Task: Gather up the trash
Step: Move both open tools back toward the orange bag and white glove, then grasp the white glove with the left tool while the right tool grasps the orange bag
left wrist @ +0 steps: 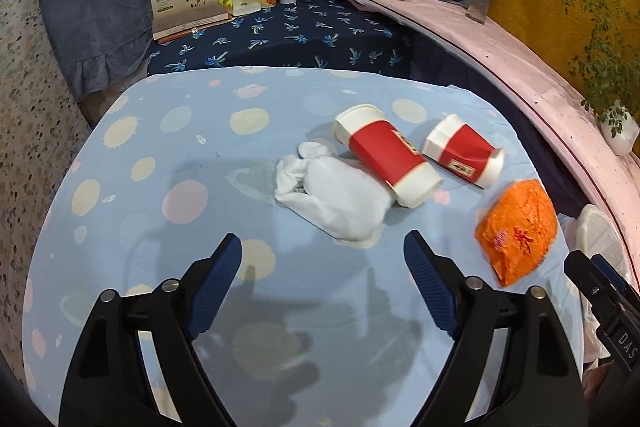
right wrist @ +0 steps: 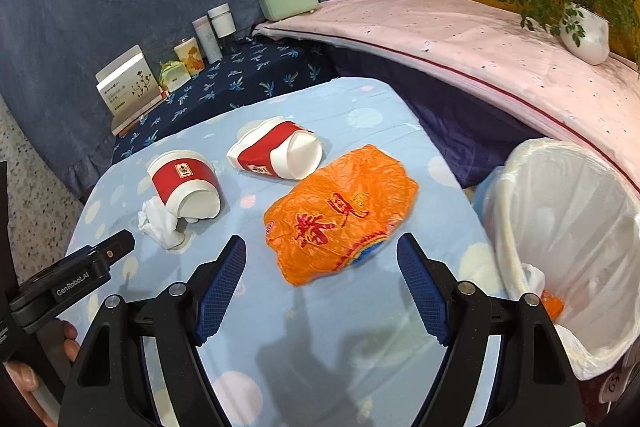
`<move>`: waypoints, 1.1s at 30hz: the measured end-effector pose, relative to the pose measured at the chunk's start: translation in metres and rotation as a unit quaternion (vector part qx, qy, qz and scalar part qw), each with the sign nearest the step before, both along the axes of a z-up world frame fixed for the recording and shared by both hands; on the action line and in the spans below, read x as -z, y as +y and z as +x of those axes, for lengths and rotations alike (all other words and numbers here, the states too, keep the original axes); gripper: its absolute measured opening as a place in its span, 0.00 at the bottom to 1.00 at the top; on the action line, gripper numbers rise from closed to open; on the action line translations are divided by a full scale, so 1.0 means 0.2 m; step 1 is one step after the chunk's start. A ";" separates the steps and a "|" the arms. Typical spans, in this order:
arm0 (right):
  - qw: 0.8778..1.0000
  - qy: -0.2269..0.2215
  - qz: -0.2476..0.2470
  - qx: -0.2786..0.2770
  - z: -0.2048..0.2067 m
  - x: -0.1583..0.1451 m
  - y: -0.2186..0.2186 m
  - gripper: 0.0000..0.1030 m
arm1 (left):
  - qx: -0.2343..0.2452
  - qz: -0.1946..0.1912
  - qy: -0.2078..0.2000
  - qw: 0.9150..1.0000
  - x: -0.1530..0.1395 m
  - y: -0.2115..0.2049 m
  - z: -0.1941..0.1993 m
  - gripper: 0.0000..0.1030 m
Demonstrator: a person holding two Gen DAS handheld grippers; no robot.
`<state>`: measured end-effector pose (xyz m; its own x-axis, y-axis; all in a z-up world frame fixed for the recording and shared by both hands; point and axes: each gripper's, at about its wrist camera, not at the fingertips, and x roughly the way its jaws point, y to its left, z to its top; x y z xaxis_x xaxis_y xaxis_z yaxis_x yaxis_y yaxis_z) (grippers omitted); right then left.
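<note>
Right wrist view puts the orange plastic bag (right wrist: 340,215) at the centre of the frame, lying flat and crumpled on the light blue spotted tablecloth (right wrist: 360,367), just ahead of the right gripper (right wrist: 320,247), whose blue-padded jaws stand wide apart with nothing between them. To the upper left of the bag lie two red-and-white paper cups on their sides: one (right wrist: 276,155) close to the bag, the other (right wrist: 186,185) further left, touching a crumpled white tissue (right wrist: 158,223). At the right edge stands a bin lined with a white bag (right wrist: 560,227), beside the table, with a scrap of orange showing inside.

Left wrist view shows the left gripper (left wrist: 322,247) also spread open and empty over the cloth, the tissue (left wrist: 332,195) just ahead of it against the nearer cup (left wrist: 386,155), the second cup (left wrist: 464,151) and the orange bag (left wrist: 518,227) to the right.

A person's hand (right wrist: 24,371) holds the left gripper's handle at lower left of the right wrist view.
</note>
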<state>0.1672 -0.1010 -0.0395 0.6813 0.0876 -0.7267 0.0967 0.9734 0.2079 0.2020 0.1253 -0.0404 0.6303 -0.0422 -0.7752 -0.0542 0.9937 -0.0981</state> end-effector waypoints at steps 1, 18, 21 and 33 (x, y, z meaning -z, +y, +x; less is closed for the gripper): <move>1.000 0.002 -0.002 -0.002 0.02 0.01 0.02 0.73 | 0.001 -0.001 0.001 1.000 0.01 0.01 0.02 0.79; 0.999 0.048 -0.016 -0.013 0.27 0.25 0.10 0.73 | 0.025 -0.023 0.031 0.999 0.21 -0.01 0.25 0.70; 0.998 0.055 -0.019 -0.015 0.26 0.29 0.11 0.70 | 0.046 -0.041 0.048 0.997 0.25 -0.03 0.26 0.46; 0.997 0.044 -0.049 -0.033 0.17 0.24 0.14 0.17 | 0.056 -0.038 0.035 0.997 0.18 -0.09 0.14 0.10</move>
<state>0.2018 -0.0731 -0.0881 0.6095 0.0557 -0.7909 0.0451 0.9935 0.1047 0.2309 0.1078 -0.0773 0.5626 -0.1699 -0.8091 0.0473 0.9837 -0.1737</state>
